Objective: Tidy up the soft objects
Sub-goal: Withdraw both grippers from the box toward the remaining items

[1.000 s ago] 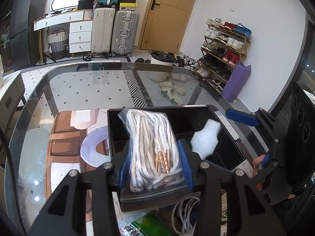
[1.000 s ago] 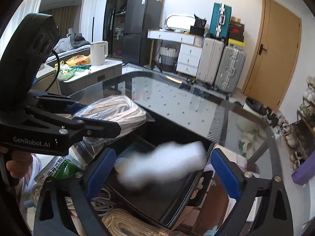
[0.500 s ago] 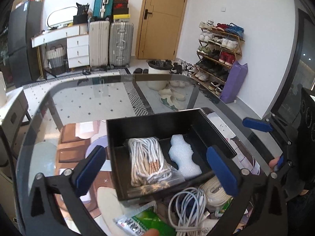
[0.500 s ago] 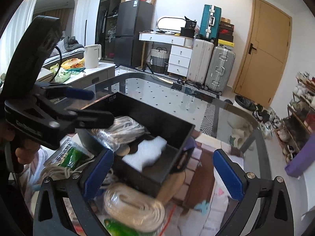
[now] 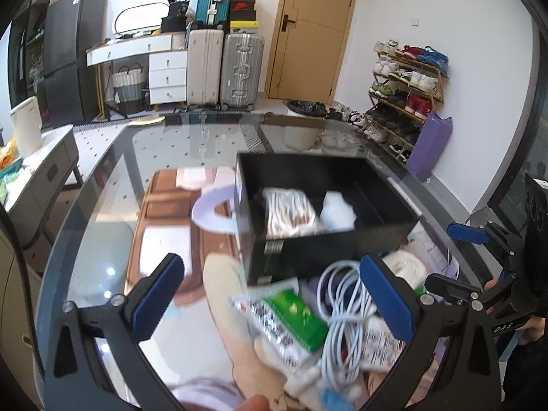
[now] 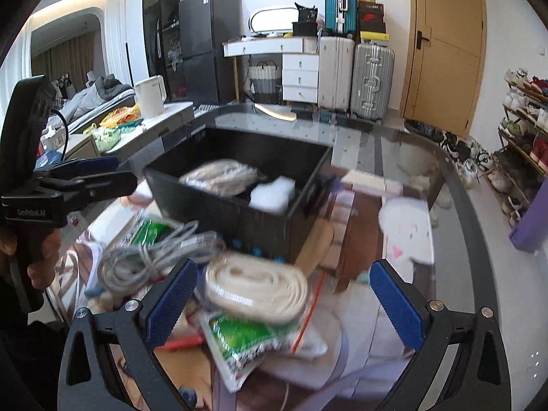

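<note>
Left gripper (image 5: pixel 270 294) and right gripper (image 6: pixel 284 298) both spread wide, empty. Bagged white laces (image 5: pixel 289 212) and white foam piece (image 5: pixel 337 210) already in black rectangular plastic bin (image 5: pixel 325 250). Risk: tangled white cable bundle (image 5: pixel 346 304) snagging green-and-white foil packet (image 5: pixel 291 318), dragging it off glass table (image 5: pixel 102 205).

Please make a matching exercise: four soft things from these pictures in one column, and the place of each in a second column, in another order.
Things:
1. bagged white rope bundle
2. white foam piece
3. grey coiled cable
4. cream rolled strap

Places:
A. on the table, nearest the right gripper
B. black box, left part
C. on the table, left of the strap
D. black box, right part

Pairs: 1-B, 2-D, 3-C, 4-A
</note>
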`<state>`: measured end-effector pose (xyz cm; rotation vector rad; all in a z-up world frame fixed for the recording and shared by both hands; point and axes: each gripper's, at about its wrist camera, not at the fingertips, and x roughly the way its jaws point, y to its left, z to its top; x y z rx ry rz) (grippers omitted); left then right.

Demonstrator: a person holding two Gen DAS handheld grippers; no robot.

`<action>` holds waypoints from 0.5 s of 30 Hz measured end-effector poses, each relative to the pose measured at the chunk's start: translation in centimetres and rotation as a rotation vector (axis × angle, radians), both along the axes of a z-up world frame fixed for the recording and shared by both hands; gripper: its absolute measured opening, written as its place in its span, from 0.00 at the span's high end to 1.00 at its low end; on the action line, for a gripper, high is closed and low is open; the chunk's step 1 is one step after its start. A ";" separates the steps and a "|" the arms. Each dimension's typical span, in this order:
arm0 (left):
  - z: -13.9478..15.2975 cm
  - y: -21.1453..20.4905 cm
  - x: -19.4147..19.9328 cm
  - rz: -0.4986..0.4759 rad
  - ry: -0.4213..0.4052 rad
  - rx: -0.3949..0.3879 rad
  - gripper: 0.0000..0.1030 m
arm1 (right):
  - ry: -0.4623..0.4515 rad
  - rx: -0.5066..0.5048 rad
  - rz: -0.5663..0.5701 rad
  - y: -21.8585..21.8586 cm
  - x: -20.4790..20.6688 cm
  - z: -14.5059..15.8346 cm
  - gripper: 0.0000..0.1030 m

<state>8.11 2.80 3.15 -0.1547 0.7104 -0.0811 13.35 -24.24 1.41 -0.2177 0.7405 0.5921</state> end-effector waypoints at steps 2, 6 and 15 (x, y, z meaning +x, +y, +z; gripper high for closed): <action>-0.6 -0.1 -0.6 0.003 0.012 0.000 0.00 | 0.021 -0.007 -0.012 -0.3 -0.5 -0.8 0.01; -1.0 -0.7 -1.5 -0.004 0.019 0.011 0.00 | 0.050 -0.015 -0.027 -0.7 -1.1 -1.8 0.01; -1.4 -2.2 -2.0 -0.036 0.035 0.037 0.00 | 0.053 -0.028 -0.014 -0.6 -1.5 -2.0 0.01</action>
